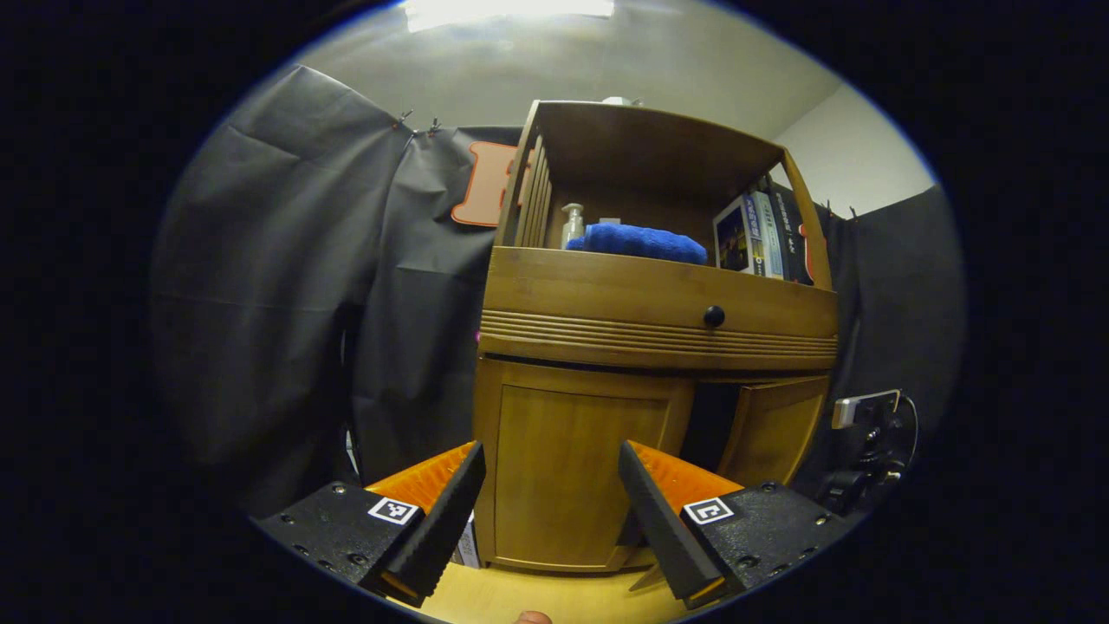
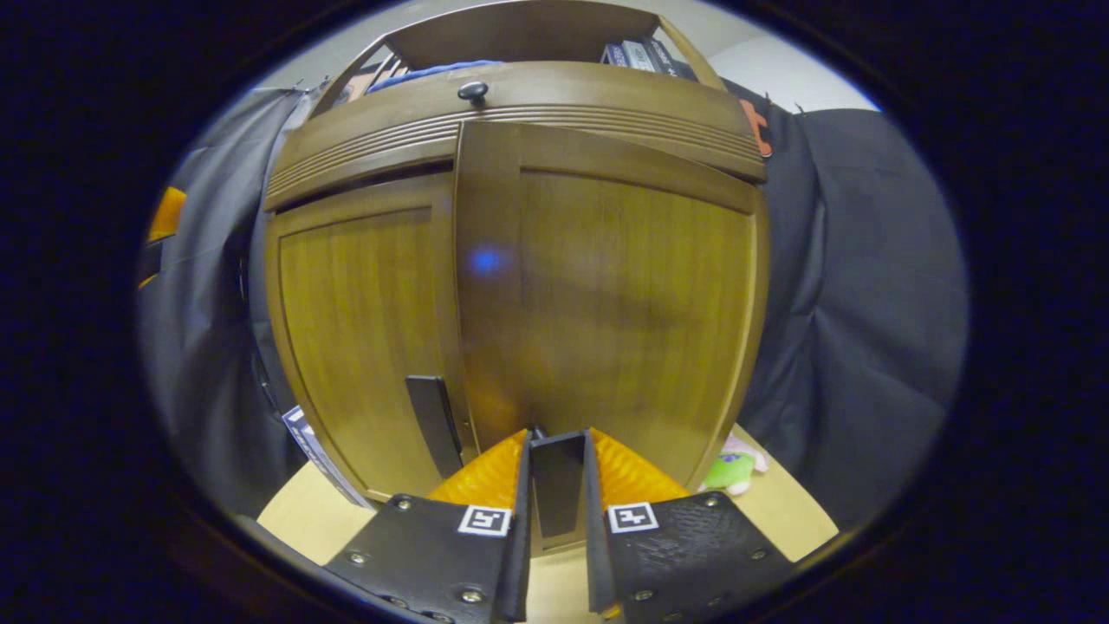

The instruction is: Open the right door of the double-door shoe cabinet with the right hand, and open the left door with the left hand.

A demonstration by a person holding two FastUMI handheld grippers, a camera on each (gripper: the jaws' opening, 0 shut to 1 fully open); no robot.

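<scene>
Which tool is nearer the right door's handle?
Right. The right tool is closed on the right door's handle, with the right door swung ajar. The left tool is open, back from the cabinet, facing the shut left door.

Cabinet (image 1: 658, 303) was warm brown wood with a ribbed band; knob (image 1: 713, 316) black. Towel (image 1: 637, 242) blue. Door handles (image 2: 433, 423) dark. Surface (image 1: 554, 598) pale yellow wood. Small green item (image 2: 728, 472) beside cabinet.
</scene>
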